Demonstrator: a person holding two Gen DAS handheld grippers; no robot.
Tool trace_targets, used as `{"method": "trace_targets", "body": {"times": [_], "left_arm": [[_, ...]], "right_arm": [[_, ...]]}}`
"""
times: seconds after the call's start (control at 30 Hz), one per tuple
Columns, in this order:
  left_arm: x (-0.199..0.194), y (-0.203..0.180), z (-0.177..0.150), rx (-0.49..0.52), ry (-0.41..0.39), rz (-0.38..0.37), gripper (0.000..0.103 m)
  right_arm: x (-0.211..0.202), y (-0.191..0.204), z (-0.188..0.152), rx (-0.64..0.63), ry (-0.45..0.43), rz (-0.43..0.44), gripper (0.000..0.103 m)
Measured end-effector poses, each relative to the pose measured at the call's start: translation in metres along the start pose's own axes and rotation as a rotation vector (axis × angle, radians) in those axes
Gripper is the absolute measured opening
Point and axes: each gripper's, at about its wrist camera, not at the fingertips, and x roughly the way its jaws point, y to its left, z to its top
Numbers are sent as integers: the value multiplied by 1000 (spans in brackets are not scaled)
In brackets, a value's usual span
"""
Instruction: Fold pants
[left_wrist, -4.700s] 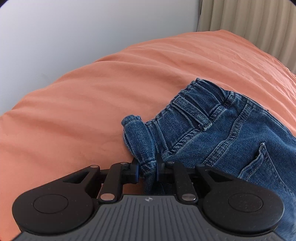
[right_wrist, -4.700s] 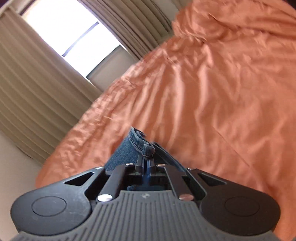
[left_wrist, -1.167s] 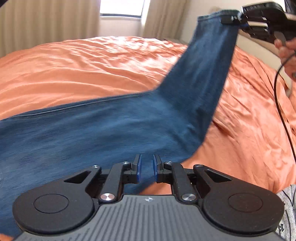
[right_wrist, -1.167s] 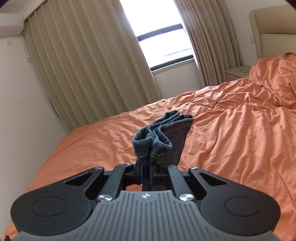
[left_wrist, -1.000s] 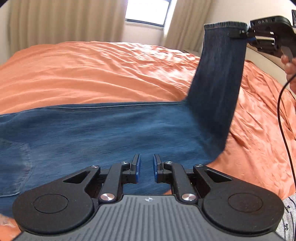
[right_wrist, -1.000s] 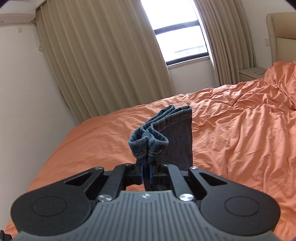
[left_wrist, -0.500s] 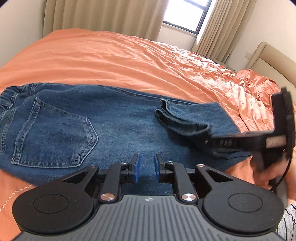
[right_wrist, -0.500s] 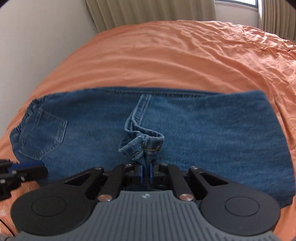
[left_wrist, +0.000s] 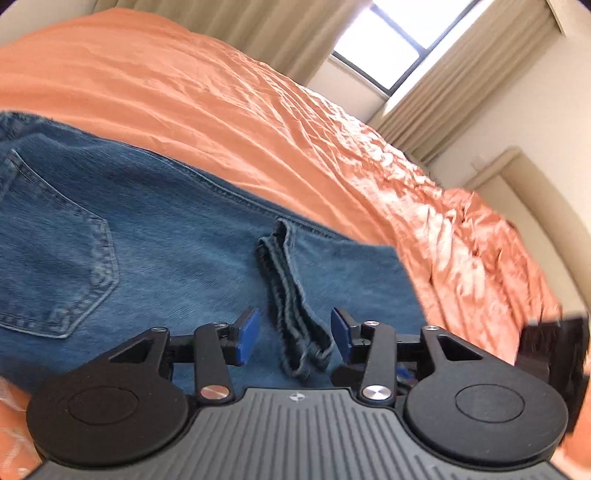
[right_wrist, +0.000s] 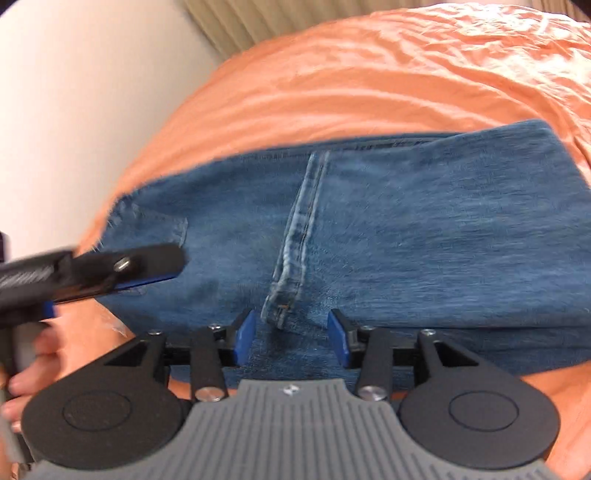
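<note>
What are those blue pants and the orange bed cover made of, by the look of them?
Pants: looks like denim, matte blue with faded, stitched seams and a visible weave. Bed cover: probably thin woven cotton or a blend, with fine creases and a slight sheen; the exact fibre can't be told.

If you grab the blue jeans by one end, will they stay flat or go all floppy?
Probably floppy: the jeans lie folded over themselves, and the hem is rumpled. They likely won't slide much, since thick denim on the wrinkly orange bedsheet should grip.

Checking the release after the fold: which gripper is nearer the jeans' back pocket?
Left. The left gripper hovers beside the back pocket; the right gripper straddles the folded-over hem, farther along. Both jaws have just been opening, gripping nothing.
</note>
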Motion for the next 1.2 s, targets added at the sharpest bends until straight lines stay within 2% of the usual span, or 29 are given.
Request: {"method": "trace_targets", "body": {"times": [0.1, 0.17, 0.3, 0.43, 0.57, 0.6, 0.67, 0.7, 0.73, 0.8, 0.9, 0.97, 1.07, 1.2], "left_arm": [[25, 8, 9, -99, -14, -27, 59], [44, 13, 16, -153, -16, -17, 59], [81, 23, 28, -202, -12, -2, 59], [111, 29, 38, -223, 17, 21, 57], [123, 32, 40, -234, 32, 8, 20], [123, 31, 40, -224, 25, 10, 11], [116, 17, 41, -168, -12, 25, 7], [112, 9, 41, -131, -26, 30, 6], [106, -3, 43, -77, -46, 32, 6], [90, -31, 47, 52, -90, 23, 6], [74, -62, 55, 187, -124, 40, 6], [77, -68, 57, 262, -108, 112, 6], [99, -56, 54, 298, -50, 217, 6], [127, -34, 41, 304, -4, 265, 6]], "right_arm": [[-20, -24, 1, -9, -90, -61, 46], [-32, -46, 2, 3, -153, -132, 46], [-59, -95, -1, 64, -282, -215, 46], [-75, -135, -7, 130, -364, -222, 46], [-78, -167, -6, 222, -369, -185, 46], [-77, -173, -6, 237, -360, -184, 46], [-76, -183, -4, 261, -352, -202, 45], [-75, -188, -1, 272, -352, -215, 39], [-75, -192, 0, 277, -350, -218, 28], [-76, -195, 3, 269, -353, -205, 16], [-79, -187, 5, 222, -365, -190, 8], [-78, -177, 5, 169, -366, -191, 5], [-70, -165, 5, 83, -349, -226, 0], [-52, -164, 4, 48, -309, -258, 0]]}}
